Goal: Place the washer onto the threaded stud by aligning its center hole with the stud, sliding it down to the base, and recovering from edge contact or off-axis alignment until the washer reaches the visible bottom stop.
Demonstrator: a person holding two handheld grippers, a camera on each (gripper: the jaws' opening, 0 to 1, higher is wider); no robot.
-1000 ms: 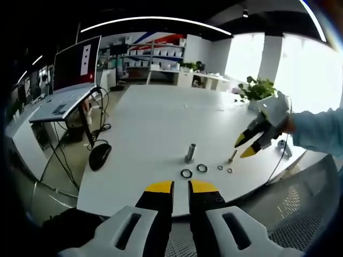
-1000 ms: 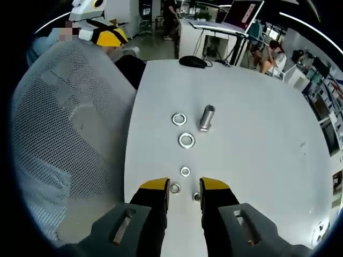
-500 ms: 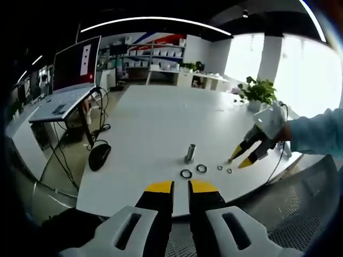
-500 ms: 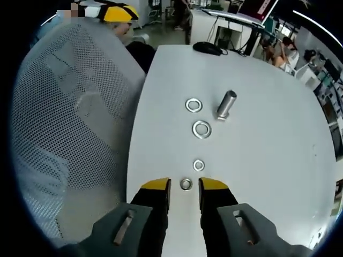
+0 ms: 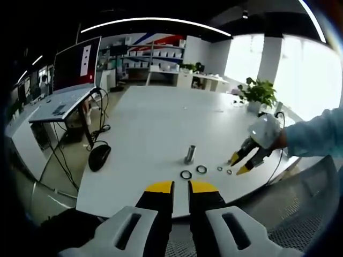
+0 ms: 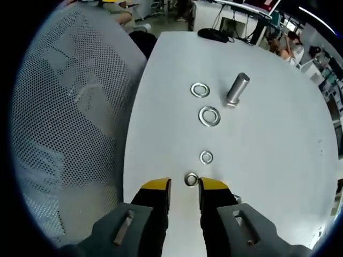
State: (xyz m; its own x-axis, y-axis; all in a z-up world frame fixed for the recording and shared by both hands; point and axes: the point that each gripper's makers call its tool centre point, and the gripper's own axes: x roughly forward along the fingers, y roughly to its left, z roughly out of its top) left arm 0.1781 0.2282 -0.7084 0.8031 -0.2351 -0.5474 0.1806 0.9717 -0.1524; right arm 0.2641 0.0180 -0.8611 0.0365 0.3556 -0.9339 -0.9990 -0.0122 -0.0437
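Approach to pick-up, before any washer has been lifted. In the right gripper view, the right gripper (image 6: 185, 188) is lowered over the white table (image 6: 278, 139), its yellow-tipped jaws apart and bracketing the nearest small washer (image 6: 191, 179), which lies flat on the surface just ahead of and between the tips; no contact with the washer can be made out. Beyond it, in a loose row, lie a second small washer (image 6: 206, 157), a larger washer (image 6: 209, 116) and a further washer (image 6: 200, 90), all flat and apart from one another. The stud (image 6: 237, 89) stands upright just beside the two larger washers, bare, with nothing threaded on it. A mesh chair back (image 6: 69, 118) lies off the table's edge. In the left gripper view, the left gripper (image 5: 180, 188) hangs well back from the table edge, its jaws nearly together and empty, while the right gripper (image 5: 241, 162) reaches down at the far end of the washer row. The step in hand is judged to be grasping the nearest washer; the next move calls for closing on its rim without tipping it, lifting it, then carrying it over the stud with the hole centred on the stud's axis.
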